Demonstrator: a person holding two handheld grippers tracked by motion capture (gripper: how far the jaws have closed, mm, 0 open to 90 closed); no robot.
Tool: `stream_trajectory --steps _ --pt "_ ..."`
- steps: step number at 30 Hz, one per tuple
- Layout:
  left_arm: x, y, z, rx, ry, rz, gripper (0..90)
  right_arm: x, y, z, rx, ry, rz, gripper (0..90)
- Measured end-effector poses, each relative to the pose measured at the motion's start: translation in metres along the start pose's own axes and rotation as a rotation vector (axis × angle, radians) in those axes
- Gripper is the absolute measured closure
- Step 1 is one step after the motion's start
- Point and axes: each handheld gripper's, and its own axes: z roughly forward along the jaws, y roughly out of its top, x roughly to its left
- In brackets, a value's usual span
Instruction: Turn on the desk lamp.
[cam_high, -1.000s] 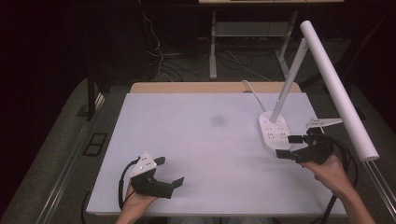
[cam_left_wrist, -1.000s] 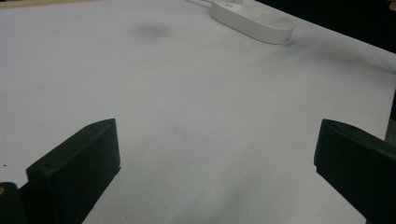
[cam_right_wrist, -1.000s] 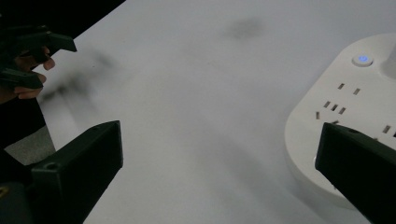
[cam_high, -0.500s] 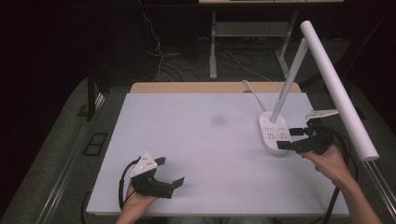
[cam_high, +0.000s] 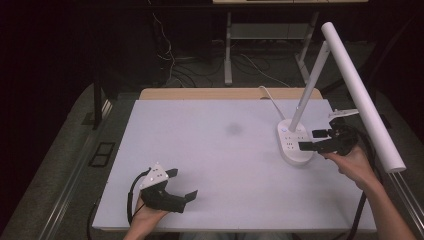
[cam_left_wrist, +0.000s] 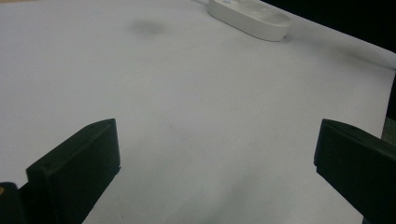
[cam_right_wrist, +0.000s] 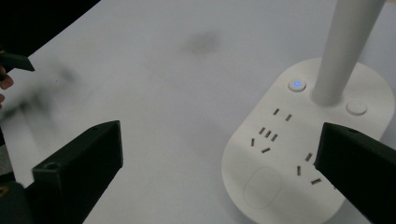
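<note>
A white worktop (cam_high: 220, 150) carries a white lamp (cam_high: 320, 90) at its right side. The lamp's oval base (cam_right_wrist: 308, 149) has socket slots and a lit blue button (cam_right_wrist: 296, 85); no writing can be read. The right claw (cam_high: 312, 141) hangs spread just above the base. The left claw (cam_high: 181, 186) rests spread near the front left edge, holding nothing. The lamp's head is cut off in both gripper views.

White desk lamp (cam_high: 300, 142): oval socket base flat on table's right side, blue button (cam_right_wrist: 295, 85) lit, stem tilted.
</note>
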Motion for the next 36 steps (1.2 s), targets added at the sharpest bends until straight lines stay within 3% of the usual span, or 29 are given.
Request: stream_trajectory --steps 5,14,25,36 --pt "0.000 0.000 -0.001 -0.004 0.001 -0.002 0.0 -0.006 0.008 0.003 0.003 -0.012 -0.002 0.5" --pt "0.001 0.000 -0.001 -0.006 0.002 -0.002 0.0 -0.025 0.014 0.008 0.009 -0.065 0.001 30.4" --pt "0.001 0.000 -0.001 -0.005 0.002 0.000 0.0 -0.044 0.016 0.012 -0.027 -0.085 0.051 53.3" --pt "0.001 0.000 -0.001 -0.004 0.001 0.001 0.0 -0.061 0.023 0.019 -0.023 -0.122 0.057 75.4"
